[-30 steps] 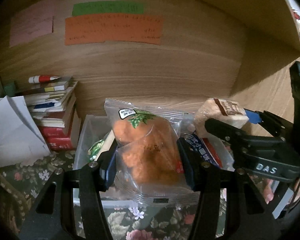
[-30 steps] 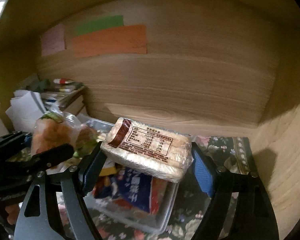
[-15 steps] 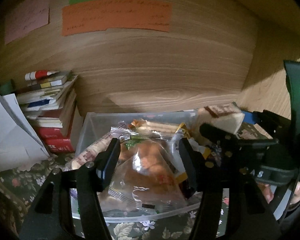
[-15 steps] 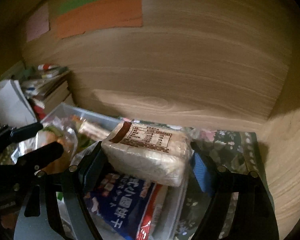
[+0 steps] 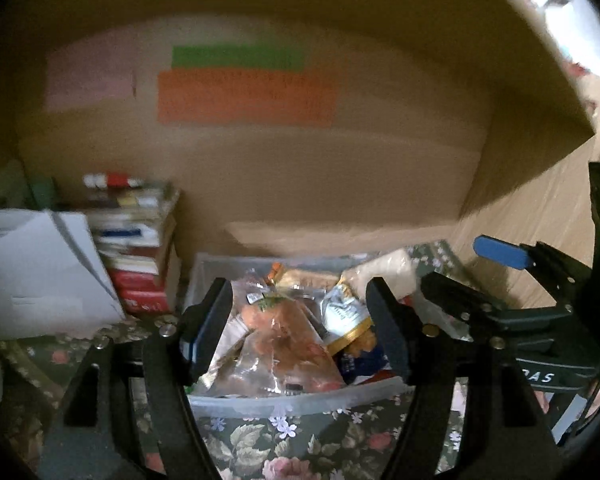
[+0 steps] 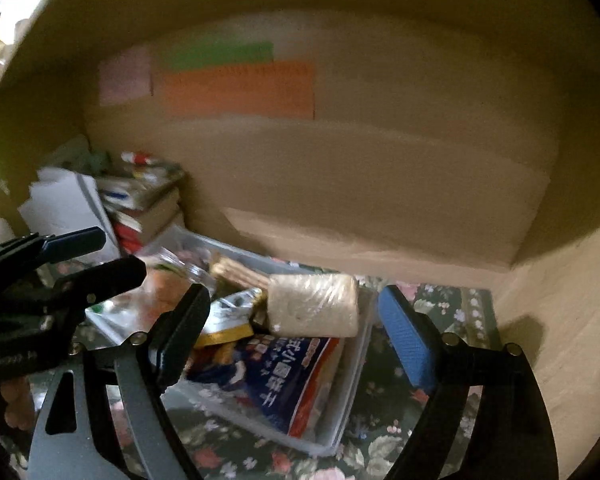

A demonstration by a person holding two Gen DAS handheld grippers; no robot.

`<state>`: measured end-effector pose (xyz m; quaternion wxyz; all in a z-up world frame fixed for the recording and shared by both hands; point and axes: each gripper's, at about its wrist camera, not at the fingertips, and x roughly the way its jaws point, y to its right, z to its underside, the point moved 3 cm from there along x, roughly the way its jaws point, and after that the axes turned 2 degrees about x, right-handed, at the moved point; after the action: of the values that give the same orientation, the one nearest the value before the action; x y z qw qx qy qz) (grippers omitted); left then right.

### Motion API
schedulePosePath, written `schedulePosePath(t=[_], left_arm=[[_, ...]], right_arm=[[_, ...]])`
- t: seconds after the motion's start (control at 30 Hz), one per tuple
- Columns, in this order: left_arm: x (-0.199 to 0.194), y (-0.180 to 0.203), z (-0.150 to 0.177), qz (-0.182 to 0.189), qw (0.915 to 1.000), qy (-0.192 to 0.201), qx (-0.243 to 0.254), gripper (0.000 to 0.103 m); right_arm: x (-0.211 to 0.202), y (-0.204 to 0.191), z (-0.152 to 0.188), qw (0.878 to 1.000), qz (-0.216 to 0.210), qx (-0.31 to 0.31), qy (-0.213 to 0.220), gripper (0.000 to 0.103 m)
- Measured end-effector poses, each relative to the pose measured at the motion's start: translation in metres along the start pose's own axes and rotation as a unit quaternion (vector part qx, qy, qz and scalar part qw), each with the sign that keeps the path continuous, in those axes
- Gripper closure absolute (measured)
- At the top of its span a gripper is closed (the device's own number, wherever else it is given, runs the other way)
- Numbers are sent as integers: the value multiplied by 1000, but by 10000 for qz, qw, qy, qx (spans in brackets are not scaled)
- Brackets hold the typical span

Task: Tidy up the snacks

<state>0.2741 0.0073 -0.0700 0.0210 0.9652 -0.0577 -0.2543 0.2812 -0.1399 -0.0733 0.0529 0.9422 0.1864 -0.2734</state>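
A clear plastic bin (image 5: pixel 260 402) (image 6: pixel 352 392) stands on the flowered cloth and holds several snack packs. The orange snack bag (image 5: pixel 288 344) lies in its front left part, free of my left gripper (image 5: pixel 300 324), which is open just in front of the bin. The pale wrapped cake (image 6: pixel 314 310) rests on a blue snack bag (image 6: pixel 284 380) at the bin's right side; it also shows in the left wrist view (image 5: pixel 388 272). My right gripper (image 6: pixel 296 328) is open and empty around the cake's near side. A silver and gold pouch (image 5: pixel 344 316) lies between the two packs.
A stack of books (image 5: pixel 136 240) and white papers (image 5: pixel 32 272) stand left of the bin. The wooden back wall (image 5: pixel 320 184) carries orange, green and pink notes. A wooden side wall (image 6: pixel 572 320) closes the right. Flowered cloth (image 6: pixel 452 308) lies right of the bin.
Both grippers have opened and drawn back. The orange bag and the wrapped cake were let go and now lie in the bin.
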Motion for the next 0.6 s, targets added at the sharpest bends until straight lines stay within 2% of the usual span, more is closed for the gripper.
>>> schedulePosePath(t=[0.13,0.33,0.57,0.6], left_arm=[[-49,3,-5,-133,9988,476,21,34],[-122,13,-4,-368,9926,1143,161,34],[-182,27,8,-470,9858,1593,251,29],[-187,28,10,-489,9851,1629,263,25]], right_arm=[[-42,-4,-6,9990,-61,72,428,18],[-106,-9,-5,9940,-213,226,1047,18],[-159,-26,1,9879,-423,233,1476,17],[-163,-28,3,9874,-422,221,1509,16]])
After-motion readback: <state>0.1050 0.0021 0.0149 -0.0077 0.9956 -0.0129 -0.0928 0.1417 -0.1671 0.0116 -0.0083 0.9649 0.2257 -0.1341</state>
